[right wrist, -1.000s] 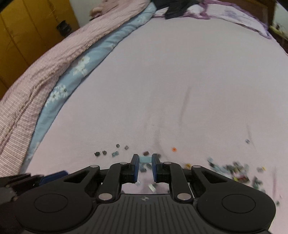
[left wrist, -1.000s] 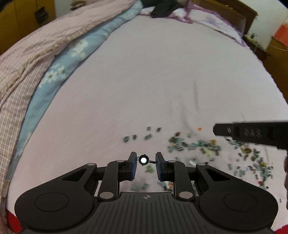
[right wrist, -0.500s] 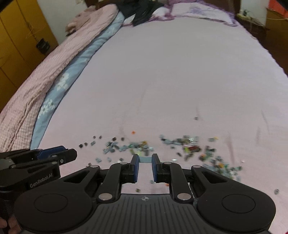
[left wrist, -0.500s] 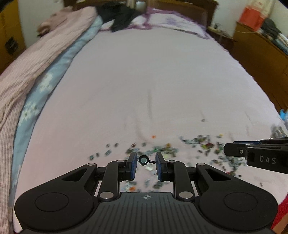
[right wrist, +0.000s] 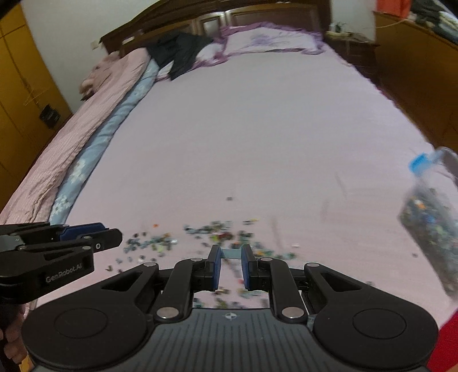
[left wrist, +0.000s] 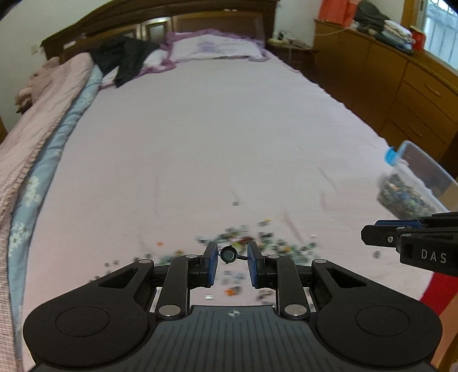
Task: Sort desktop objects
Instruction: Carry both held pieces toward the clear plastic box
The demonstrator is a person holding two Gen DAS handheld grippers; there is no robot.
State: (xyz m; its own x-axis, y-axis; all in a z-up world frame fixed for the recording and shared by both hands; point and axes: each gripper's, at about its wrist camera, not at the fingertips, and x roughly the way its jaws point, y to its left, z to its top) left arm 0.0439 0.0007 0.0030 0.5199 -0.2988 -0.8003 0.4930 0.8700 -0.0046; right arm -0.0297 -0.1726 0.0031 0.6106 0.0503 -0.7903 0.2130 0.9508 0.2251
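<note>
Here the left gripper (left wrist: pixel 230 255) pinches a small dark round piece (left wrist: pixel 228 254) with a pale centre and a thin stem that runs to the right-hand pad; its jaws stand narrow, closed on that piece. The right gripper (right wrist: pixel 231 254) likewise stands narrow, with a small light-blue flat piece (right wrist: pixel 232 253) clamped crosswise between its blue pads (right wrist: pixel 216 267). Both held pieces hang above the scatter of tiny pieces (left wrist: pixel 243 241) that lies on the pale lilac bedsheet (left wrist: pixel 214 137), a loose band of mixed green, grey, orange and yellow bits, too small and blurred to tell apart.

To the right of that scatter, at the bed's edge, stands a clear plastic box (left wrist: pixel 412 186) with a blue clip (left wrist: pixel 390 156) at its rim; it is filled with many more of the same small bits. In the right wrist view the box (right wrist: pixel 429 226) looks smeared and tilted.

Left of the scatter, a light-blue flowered cover (left wrist: pixel 31 194) and a pink checked quilt (left wrist: pixel 25 137) run along the bed's side. Far beyond the scatter, at the head of the bed, lie a purple-trimmed pillow (left wrist: pixel 217 47) and a black garment (left wrist: pixel 123 57) before a dark wooden headboard (left wrist: pixel 171 17). Beyond the box stands a wooden dresser (left wrist: pixel 400 85) with folded clothes (left wrist: pixel 380 28) on top. In the right wrist view a hand (right wrist: pixel 13 343) shows at the lower left edge, under the left gripper.
</note>
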